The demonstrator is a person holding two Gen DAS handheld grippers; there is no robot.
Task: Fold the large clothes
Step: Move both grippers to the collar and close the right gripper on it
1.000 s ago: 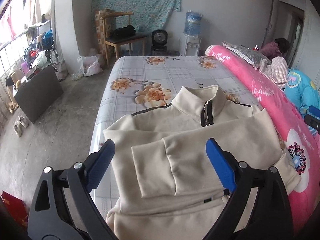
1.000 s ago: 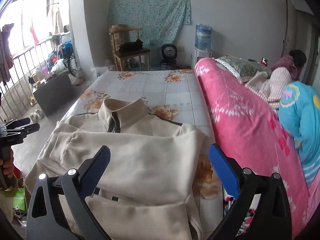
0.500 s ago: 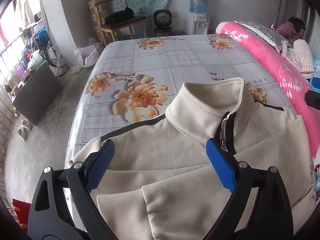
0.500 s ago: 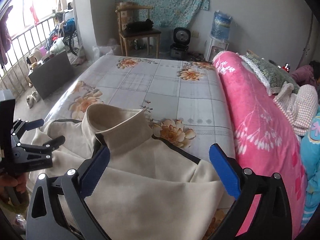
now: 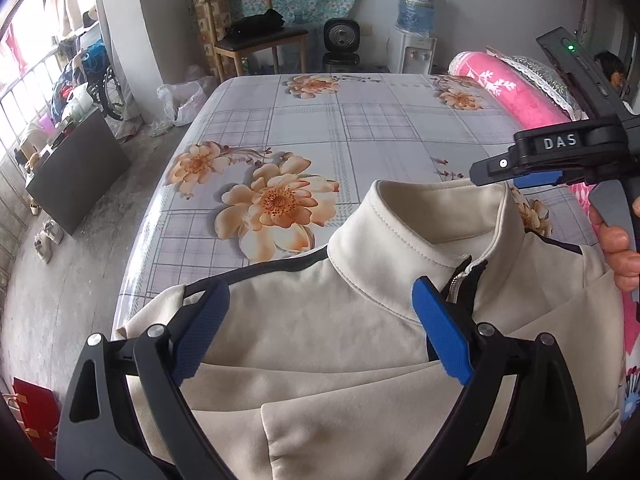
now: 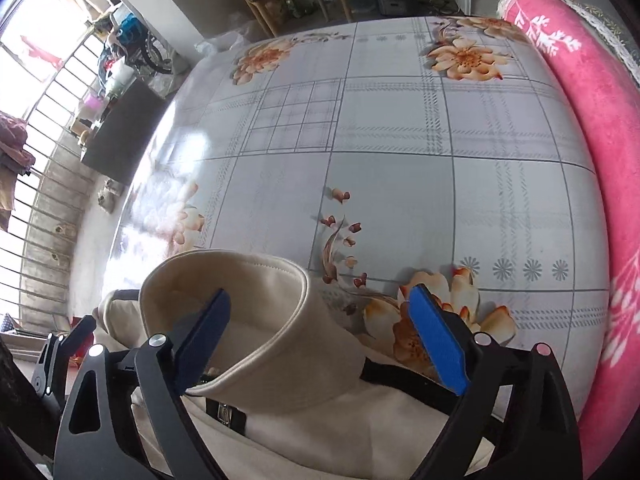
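Jaws standing apart on left gripper [image 5: 320,334], hovering over cream jacket [image 5: 360,332] lying on floral bed [image 5: 340,128]; jacket hem cut off below. Right gripper [image 5: 516,172] showing side-on, jaws hard to read. Right wrist view: right gripper [image 6: 320,336] jaws just closing somewhat yet apart, straddling collar [image 6: 256,320], nothing pinched; jacket body mostly hidden.

jacket [image 5: 360,320] lies on bed [image 5: 360,128], blanket [image 6: 592,120] alongside its right, chair [image 5: 248,40] seemingly behind.
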